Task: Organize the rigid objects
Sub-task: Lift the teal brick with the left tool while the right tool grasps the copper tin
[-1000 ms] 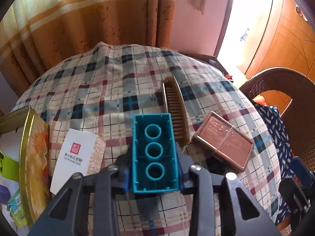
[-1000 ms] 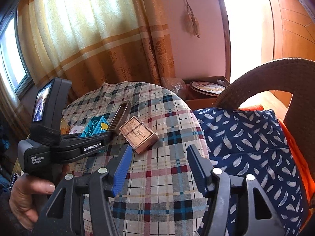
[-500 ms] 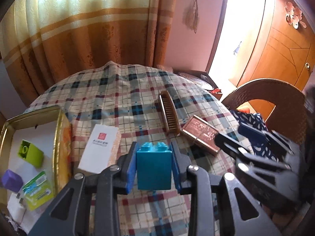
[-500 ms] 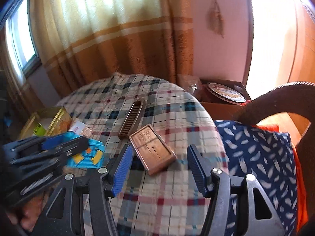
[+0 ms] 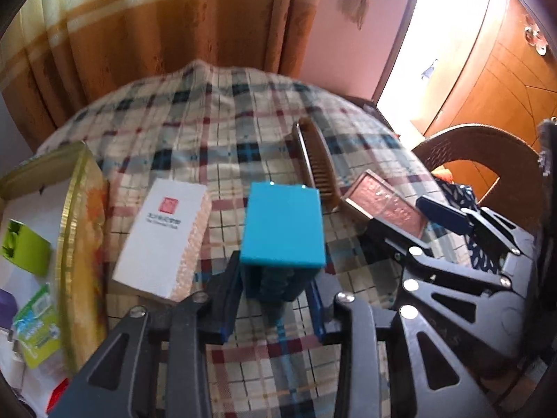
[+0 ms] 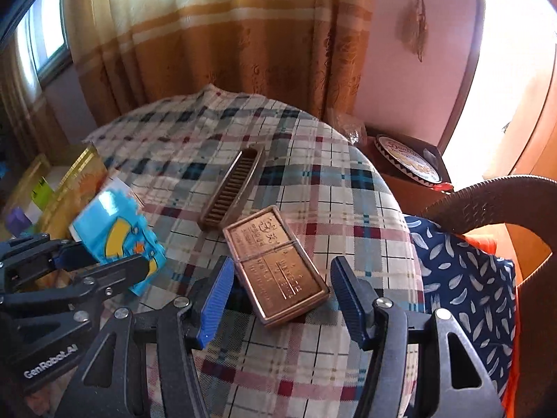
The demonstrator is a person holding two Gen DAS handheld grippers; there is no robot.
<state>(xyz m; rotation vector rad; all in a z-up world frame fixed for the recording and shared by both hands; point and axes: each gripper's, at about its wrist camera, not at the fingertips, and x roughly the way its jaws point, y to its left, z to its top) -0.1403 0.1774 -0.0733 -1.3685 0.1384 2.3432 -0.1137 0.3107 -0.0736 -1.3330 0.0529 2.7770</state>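
A blue toy block (image 5: 282, 223) stands tipped forward between the pads of my left gripper (image 5: 273, 299), its flat side towards the camera. The jaws are opening, and the pads still touch its lower end. From the right wrist view the same block (image 6: 118, 240) shows a yellow print, low over the plaid table. My right gripper (image 6: 282, 292) is open and straddles a copper-coloured tin (image 6: 275, 264) lying on the cloth, with a gap at each pad. Just beyond the tin lies a brown comb (image 6: 231, 188).
A white card box (image 5: 160, 233) lies left of the block. At the table's left edge, a gold tray (image 5: 80, 230) holds a green block (image 5: 24, 247) and small packets. A wicker chair (image 6: 504, 195) with a blue patterned cushion (image 6: 466, 278) stands close on the right.
The blue block has swung in the left jaws from underside up to flat side up. My right gripper has come left and down until its fingers flank the copper tin.
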